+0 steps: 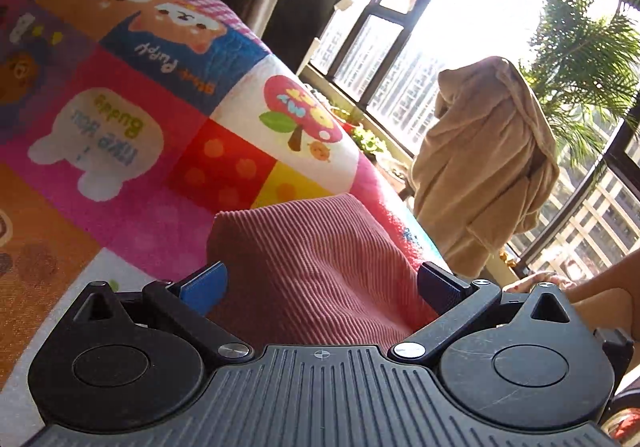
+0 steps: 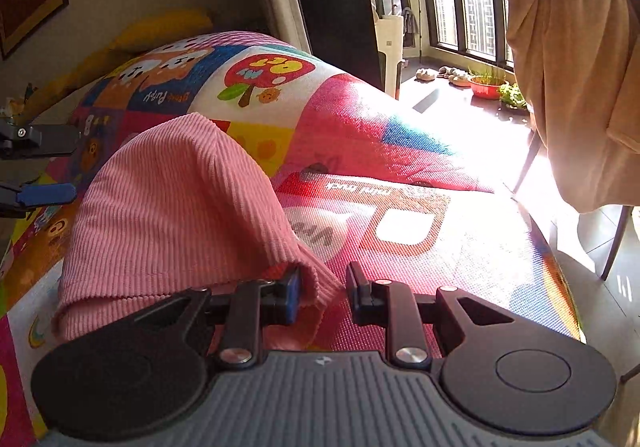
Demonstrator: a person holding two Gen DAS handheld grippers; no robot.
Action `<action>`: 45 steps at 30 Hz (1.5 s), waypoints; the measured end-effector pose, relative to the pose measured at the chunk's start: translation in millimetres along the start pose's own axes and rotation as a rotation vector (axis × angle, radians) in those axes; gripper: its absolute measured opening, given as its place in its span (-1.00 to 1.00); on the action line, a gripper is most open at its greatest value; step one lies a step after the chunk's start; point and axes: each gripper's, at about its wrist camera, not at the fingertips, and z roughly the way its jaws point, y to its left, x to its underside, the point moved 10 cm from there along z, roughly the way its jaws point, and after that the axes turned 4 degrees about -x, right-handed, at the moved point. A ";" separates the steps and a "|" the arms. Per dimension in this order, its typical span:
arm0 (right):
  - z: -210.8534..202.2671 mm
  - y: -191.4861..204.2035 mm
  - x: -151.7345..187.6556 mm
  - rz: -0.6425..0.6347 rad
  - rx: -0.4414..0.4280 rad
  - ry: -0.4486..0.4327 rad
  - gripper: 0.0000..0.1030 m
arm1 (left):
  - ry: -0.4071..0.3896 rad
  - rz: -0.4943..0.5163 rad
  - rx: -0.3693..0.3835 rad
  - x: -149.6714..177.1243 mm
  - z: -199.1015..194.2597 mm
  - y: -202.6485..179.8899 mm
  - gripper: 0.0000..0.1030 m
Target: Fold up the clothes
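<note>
I see my left gripper (image 1: 322,281) spread wide around the pink ribbed garment (image 1: 312,259), my right gripper (image 2: 323,287) parted at its hem.

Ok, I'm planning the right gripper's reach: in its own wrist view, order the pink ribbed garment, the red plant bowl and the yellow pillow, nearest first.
From the right gripper:
1. Pink ribbed garment, between its fingers and bunched to the left.
2. Yellow pillow, at the far end of the patterned mat, upper left.
3. Red plant bowl, by the window, upper right.
</note>
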 end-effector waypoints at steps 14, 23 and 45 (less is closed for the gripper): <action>-22.5 67.7 -118.1 -0.214 -0.059 -0.260 0.73 | 0.136 0.141 -0.089 25.8 42.6 2.3 1.00; -46.9 117.9 -145.5 -0.477 0.036 -0.404 0.95 | 0.088 0.260 -0.066 20.9 37.4 -19.7 1.00; -63.6 -12.4 -47.5 -0.313 0.091 -0.020 1.00 | 0.185 0.333 -0.034 63.7 49.5 -29.7 1.00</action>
